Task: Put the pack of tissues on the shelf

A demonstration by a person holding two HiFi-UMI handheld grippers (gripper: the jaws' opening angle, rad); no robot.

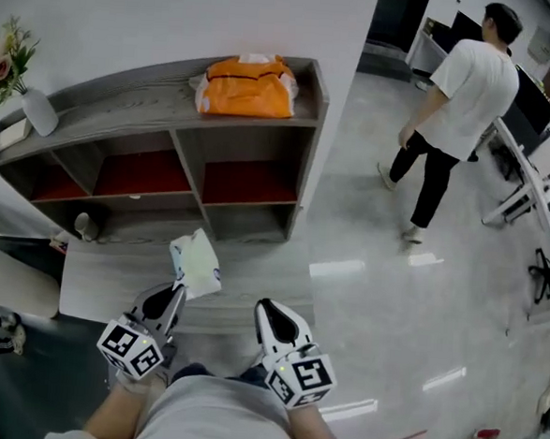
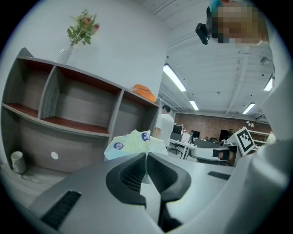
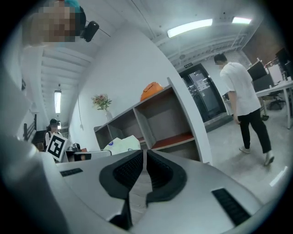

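Left gripper point(image 1: 178, 290) point(image 2: 146, 155): fingers shut tight on one edge of the pack of tissues point(image 1: 197, 263) point(image 2: 130, 142), and the rest of the pack sticks out past the tips, tilted. Pack is pale with blue round marks, held in the air in front of the shelf point(image 1: 309, 141) point(image 2: 114, 119), not resting on any board. Right gripper point(image 1: 261, 305) point(image 3: 143, 152): just beside the left one, fingers together, nothing between them; the pack also shows from that side point(image 3: 121, 144). Below both: a low grey slab point(image 1: 101, 286) against the shelf foot, with glossy floor point(image 1: 382, 306) to the right. Shelf is grey wood, open compartments with red panels at the back. White mug point(image 1: 85, 225) point(image 2: 17, 161) sits low at the shelf's left end. On the top board: orange pack point(image 1: 248, 88) point(image 2: 144, 93) point(image 3: 152, 90) near the right end, vase point(image 1: 40, 113) with flowers at the left end, well apart. Further right, a person point(image 1: 462, 96) in a white shirt and dark trousers stands on the floor near desks point(image 1: 532, 176).
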